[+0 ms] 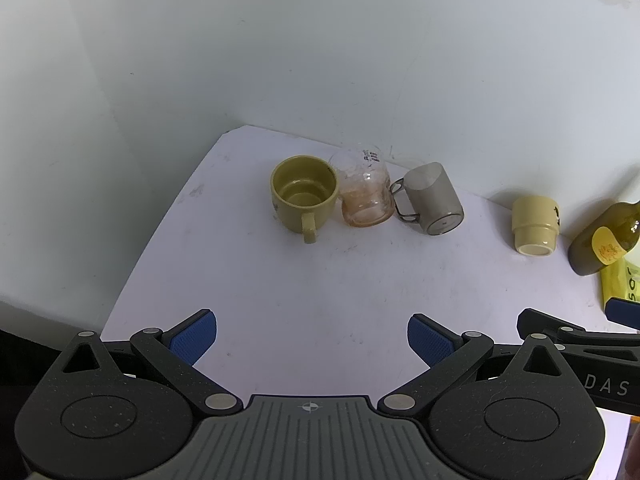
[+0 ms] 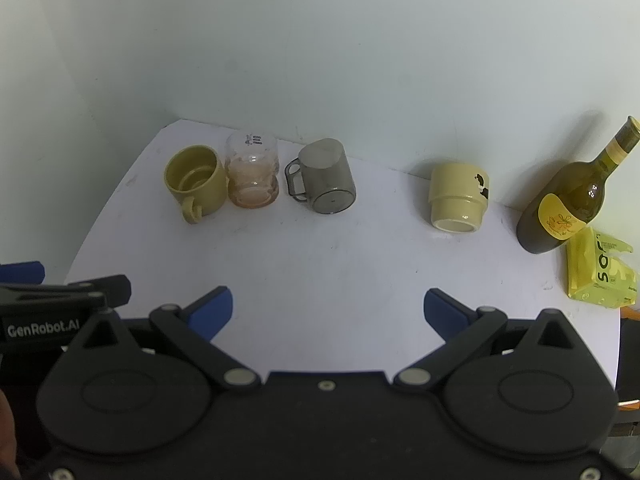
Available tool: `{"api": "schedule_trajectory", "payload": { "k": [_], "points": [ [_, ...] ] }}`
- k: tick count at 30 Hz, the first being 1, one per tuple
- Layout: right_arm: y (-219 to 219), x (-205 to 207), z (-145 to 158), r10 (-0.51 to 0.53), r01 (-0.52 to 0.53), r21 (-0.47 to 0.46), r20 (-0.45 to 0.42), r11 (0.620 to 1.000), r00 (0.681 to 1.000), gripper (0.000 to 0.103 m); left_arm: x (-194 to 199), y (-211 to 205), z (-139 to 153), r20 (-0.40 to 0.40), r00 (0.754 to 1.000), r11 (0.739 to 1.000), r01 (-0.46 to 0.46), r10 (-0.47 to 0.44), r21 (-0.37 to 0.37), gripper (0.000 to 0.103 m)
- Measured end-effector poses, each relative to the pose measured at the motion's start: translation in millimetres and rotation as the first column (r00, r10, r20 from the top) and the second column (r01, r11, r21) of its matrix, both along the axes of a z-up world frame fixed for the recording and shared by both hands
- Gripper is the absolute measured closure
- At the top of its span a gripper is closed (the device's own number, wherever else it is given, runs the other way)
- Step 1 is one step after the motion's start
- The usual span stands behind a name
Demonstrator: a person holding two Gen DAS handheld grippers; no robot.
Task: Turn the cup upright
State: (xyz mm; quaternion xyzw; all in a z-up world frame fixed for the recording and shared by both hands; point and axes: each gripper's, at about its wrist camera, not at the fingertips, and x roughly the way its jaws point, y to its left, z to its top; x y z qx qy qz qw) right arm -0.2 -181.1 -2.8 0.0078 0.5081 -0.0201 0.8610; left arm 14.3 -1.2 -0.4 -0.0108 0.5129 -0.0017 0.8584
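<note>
A cream ceramic cup [image 2: 458, 198] stands upside down on the white table [image 2: 340, 264] at the right; it also shows in the left wrist view [image 1: 535, 225]. A grey translucent mug [image 2: 327, 187] stands upside down at the middle back, also in the left wrist view [image 1: 434, 204]. An olive mug [image 2: 196, 184] [image 1: 304, 196] and a clear glass [image 2: 252, 174] [image 1: 365, 192] stand upright at the back left. My left gripper [image 1: 312, 338] is open and empty near the front edge. My right gripper [image 2: 328, 308] is open and empty, beside the left one.
A dark green wine bottle [image 2: 568, 200] stands at the far right by the wall, with a yellow tissue pack [image 2: 600, 272] in front of it. White walls close the back and left. The table's front edge is just under the grippers.
</note>
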Motion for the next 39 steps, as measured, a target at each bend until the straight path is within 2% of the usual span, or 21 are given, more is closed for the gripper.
{"api": "schedule_trajectory", "payload": {
  "k": [39],
  "points": [
    [1.4,-0.5,4.2,0.014,-0.014,0.009,-0.002,1.0,1.0,0.0,0.0,6.8,-2.5,-0.002,1.0,1.0,-0.006,0.006,0.0,0.0]
  ]
}}
